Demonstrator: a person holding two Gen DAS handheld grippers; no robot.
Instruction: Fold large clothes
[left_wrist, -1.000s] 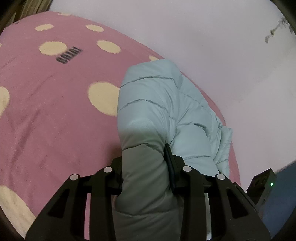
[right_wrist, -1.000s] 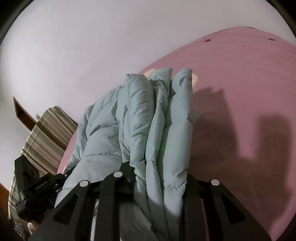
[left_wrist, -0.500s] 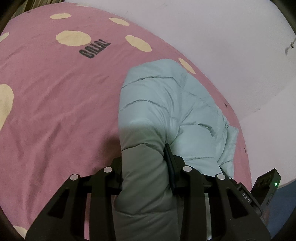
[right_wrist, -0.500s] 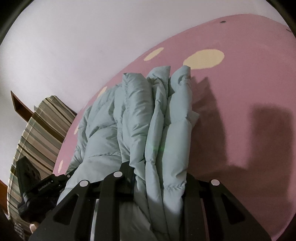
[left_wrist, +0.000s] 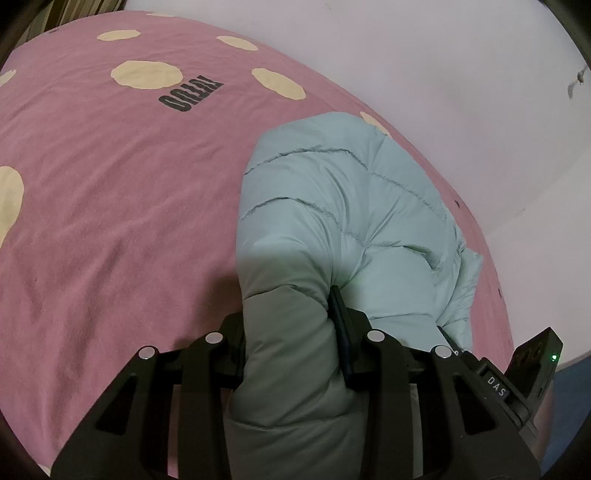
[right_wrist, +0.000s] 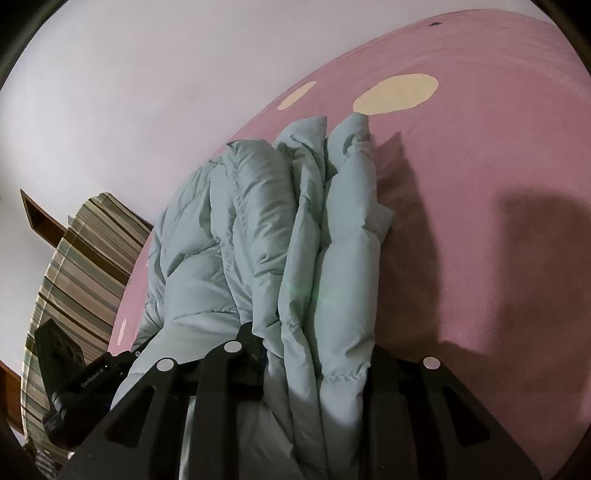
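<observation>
Left wrist: left hand-held gripper (left_wrist: 291, 332) & right hand-held gripper (right_wrist: 314, 354), both clamping the puffer jacket (left_wrist: 343, 206), dropped closer to the bed (left_wrist: 110, 184); fold's abt to be laid.

A pink spotted bedspread (left_wrist: 110, 206) apparently bears the pale-green puffer jacket (left_wrist: 332, 206).

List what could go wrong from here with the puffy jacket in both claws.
1. The left claw pinches only one puffy fold of the jacket; the slick padding could slip out.
2. The right claw clamps several stacked layers; the outer one near the blanket may peel away and undo the fold.
3. The jacket lies near the bed's edge by the wall, so its loose part might slide off.
</observation>
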